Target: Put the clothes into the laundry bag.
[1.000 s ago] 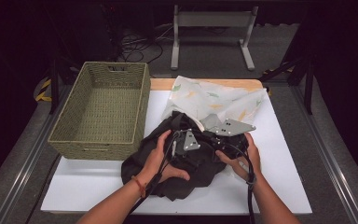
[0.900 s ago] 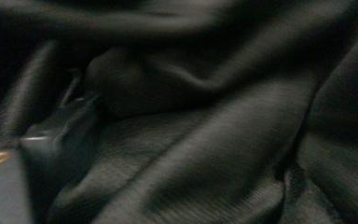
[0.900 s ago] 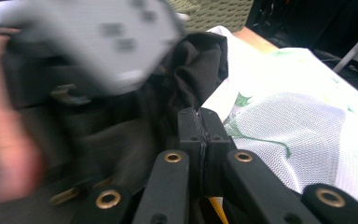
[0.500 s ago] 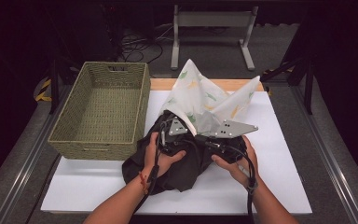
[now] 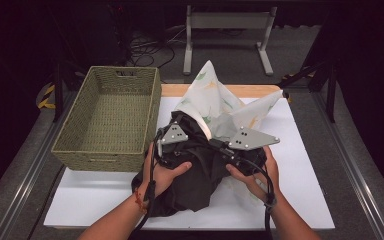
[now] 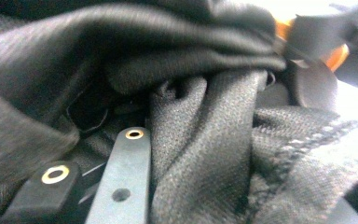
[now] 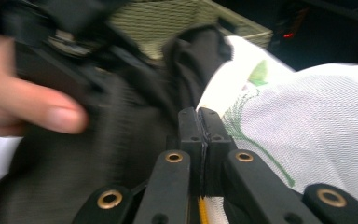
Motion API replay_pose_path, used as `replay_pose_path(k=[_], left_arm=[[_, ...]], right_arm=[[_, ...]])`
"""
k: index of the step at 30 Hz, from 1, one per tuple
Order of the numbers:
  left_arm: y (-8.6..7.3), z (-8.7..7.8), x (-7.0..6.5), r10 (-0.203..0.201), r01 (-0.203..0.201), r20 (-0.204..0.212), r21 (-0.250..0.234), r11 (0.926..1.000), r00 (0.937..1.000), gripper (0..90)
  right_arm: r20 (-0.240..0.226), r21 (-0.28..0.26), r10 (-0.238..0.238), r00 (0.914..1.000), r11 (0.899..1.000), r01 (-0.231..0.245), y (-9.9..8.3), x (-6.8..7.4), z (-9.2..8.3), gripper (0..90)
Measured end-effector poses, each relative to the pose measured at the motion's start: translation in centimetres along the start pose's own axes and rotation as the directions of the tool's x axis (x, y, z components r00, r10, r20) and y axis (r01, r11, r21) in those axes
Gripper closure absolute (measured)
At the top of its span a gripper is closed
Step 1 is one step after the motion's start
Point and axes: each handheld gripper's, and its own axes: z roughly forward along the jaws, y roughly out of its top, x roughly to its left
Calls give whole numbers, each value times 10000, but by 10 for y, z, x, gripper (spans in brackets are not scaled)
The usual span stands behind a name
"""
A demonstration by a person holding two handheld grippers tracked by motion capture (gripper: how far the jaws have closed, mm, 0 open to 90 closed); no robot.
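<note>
A black garment [image 5: 200, 175] lies bunched on the white table cover [image 5: 305, 185], between the person's two hands. My left gripper [image 5: 182, 150] is buried in it; its jaws have just been closing, and black cloth [image 6: 205, 140] is bunched between them. A white mesh cloth with green and yellow prints [image 5: 215, 100] rises like a tent behind the garment. My right gripper [image 5: 212, 145] has its jaws pressed together [image 7: 203, 123] on that white cloth's [image 7: 317, 121] edge, right beside a black fold. In the right gripper view, the person's left thumb [image 7: 32, 109] rests on the black cloth.
An empty woven basket [image 5: 110, 117] stands at the table's left, close to the garment. A wooden board edge [image 5: 250, 91] runs along the back of the table. A metal stand [image 5: 227, 37] and cables lie on the floor beyond. Rails flank the table.
Both hands have risen. The white cloth, flat on the table before, now stands up in two peaks. The black garment has been gathered into a tighter bundle and the left jaws have closed on it.
</note>
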Motion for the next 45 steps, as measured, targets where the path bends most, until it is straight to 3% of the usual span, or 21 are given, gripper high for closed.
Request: replay_pose_path(k=[4,6,12,14,15,17,19,20,22,24,28,30,31,35,36,38,39,40,41,43,45], left_arm=[[0,31,6,-367,381,-334,434,9983,9988,702],[-4,51,13,-890,922,-549,579,9941,9945,699],[-8,70,22,-1141,1214,-1072,646,9905,9877,646],[-9,75,22,-1030,1131,-1208,799,9904,9873,608],[-10,76,22,-932,1012,-933,852,9912,9913,550],[-10,74,21,-681,703,-273,921,9933,9973,435],[-10,64,17,69,-71,28,916,9958,10000,327],[-9,58,14,464,-471,92,1027,9936,9989,282],[-10,39,9,1092,-1119,304,1081,9878,9936,191],[-14,20,6,1795,-1813,259,1219,9758,9834,155],[-44,-3,6,2326,-2377,489,2043,9496,9713,126],[-61,-4,4,2600,-2636,481,2535,9307,9644,104],[-66,-4,4,2686,-2725,512,2620,9258,9619,102],[-82,11,5,2627,-2665,538,3016,9154,9634,100],[-83,17,5,2760,-2769,468,3040,9115,9600,99],[-86,29,5,2781,-2778,477,3315,9016,9594,101],[-87,33,5,2809,-2779,427,3471,8957,9588,113],[-89,38,3,2980,-2805,67,3585,8904,9545,137],[-88,39,3,2989,-2805,16,3500,8938,9543,167],[-86,37,4,3277,-3021,-151,3492,8870,9447,353],[-85,35,5,3290,-3080,-39,3412,8881,9443,527]], right_arm=[[-547,269,249,9982,9994,-235,-7,1,6,897],[-691,480,352,9970,9983,-319,-13,2,9,897],[-485,1142,558,9973,9922,-499,-36,-7,18,897],[-261,1294,342,9991,9911,-305,-40,-7,21,897],[-37,1421,61,10000,9898,-56,-45,-8,23,897],[197,1589,-48,9998,9873,16,-50,-11,26,897],[817,1802,-569,9950,9828,414,-53,-13,26,896],[894,1750,-512,9947,9840,349,-55,-16,26,897],[1045,1716,-339,9939,9850,156,-57,-23,24,897],[1276,1694,-207,9916,9855,-12,-59,-30,22,897],[1404,1788,-50,9901,9837,-204,-64,-37,21,897],[1421,1882,-113,9898,9820,-158,-66,-37,22,896],[1388,1924,-134,9902,9812,-136,-67,-38,23,896],[1052,1961,11,9945,9803,-218,-70,-36,27,896],[976,1976,31,9952,9800,-224,-70,-35,28,896],[857,2032,16,9963,9789,-191,-72,-33,30,895],[725,2086,-25,9974,9779,-127,-72,-32,31,895],[647,2117,-49,9979,9773,-90,-73,-31,32,895],[553,2135,-26,9985,9769,-93,-74,-30,33,895],[378,2162,-108,9992,9763,24,-75,-28,35,895],[299,2145,-62,9995,9767,-3,-76,-27,36,895]])
